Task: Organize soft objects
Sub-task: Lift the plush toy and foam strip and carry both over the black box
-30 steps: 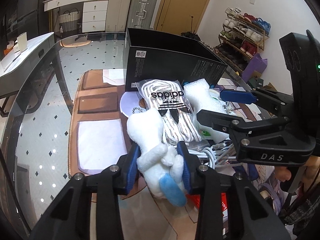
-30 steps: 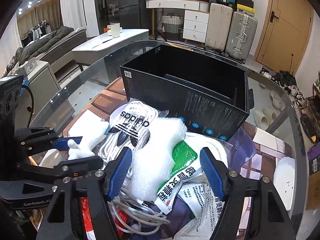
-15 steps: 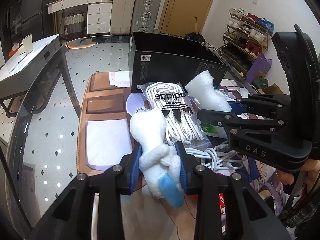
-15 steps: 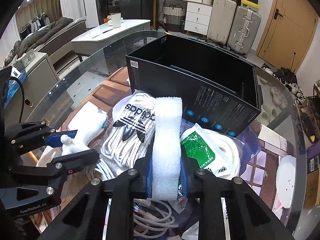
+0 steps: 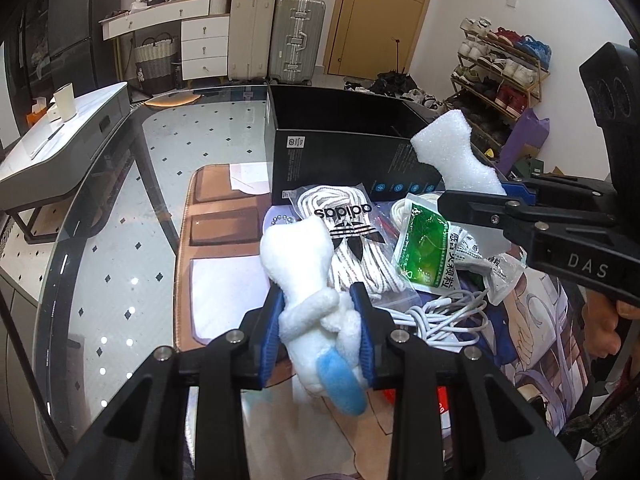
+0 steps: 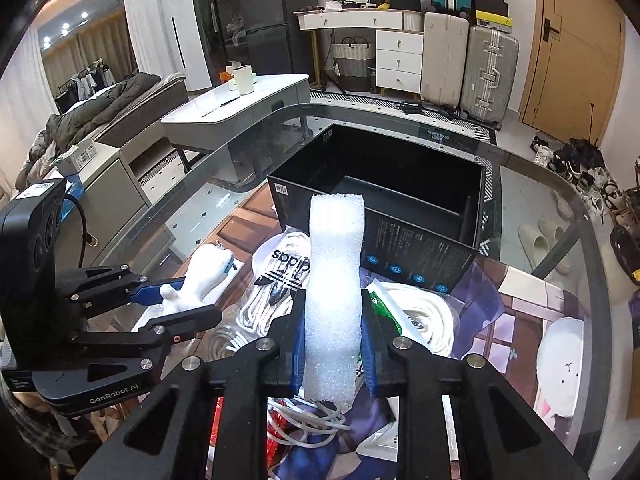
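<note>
White foam (image 6: pixel 334 296) sits pinched in my right gripper (image 6: pixel 332 346), lifted over the pile; my left gripper (image 5: pixel 320 334) squeezes the plush toy (image 5: pixel 310 280). Nothing shows inside the black box (image 6: pixel 400 184), so every soft thing remains to be stowed, I judge.

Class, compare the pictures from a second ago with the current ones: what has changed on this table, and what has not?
The right gripper closed on the white foam piece, which lay loose between its open fingers before, and has lifted it off the pile. The left gripper stays clamped on the white plush toy. The black box, the bagged white rope and the green packet have not moved.
</note>
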The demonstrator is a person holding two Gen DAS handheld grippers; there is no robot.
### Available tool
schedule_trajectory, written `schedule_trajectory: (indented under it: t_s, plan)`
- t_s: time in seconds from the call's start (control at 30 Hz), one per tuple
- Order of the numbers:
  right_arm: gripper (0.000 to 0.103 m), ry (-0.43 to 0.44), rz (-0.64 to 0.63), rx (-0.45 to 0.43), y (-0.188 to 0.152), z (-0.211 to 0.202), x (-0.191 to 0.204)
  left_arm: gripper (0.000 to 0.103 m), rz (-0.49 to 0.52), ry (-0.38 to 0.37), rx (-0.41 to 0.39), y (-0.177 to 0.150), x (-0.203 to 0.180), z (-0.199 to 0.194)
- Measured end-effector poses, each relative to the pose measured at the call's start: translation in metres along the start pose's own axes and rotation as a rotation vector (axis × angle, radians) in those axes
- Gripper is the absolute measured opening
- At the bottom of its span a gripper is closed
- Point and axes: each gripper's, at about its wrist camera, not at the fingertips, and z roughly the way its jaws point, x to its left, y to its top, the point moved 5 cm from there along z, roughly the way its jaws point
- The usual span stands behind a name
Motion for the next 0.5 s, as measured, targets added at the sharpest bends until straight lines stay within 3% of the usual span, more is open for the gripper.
schedule_trajectory:
  t_s: [0.5]
  plan:
    - [0.023,-0.033,0.029,-0.033,0.006,-0.022,-0.024,0.031,0.045,0.044,-0.061,0.034,-0.007,-0.013]
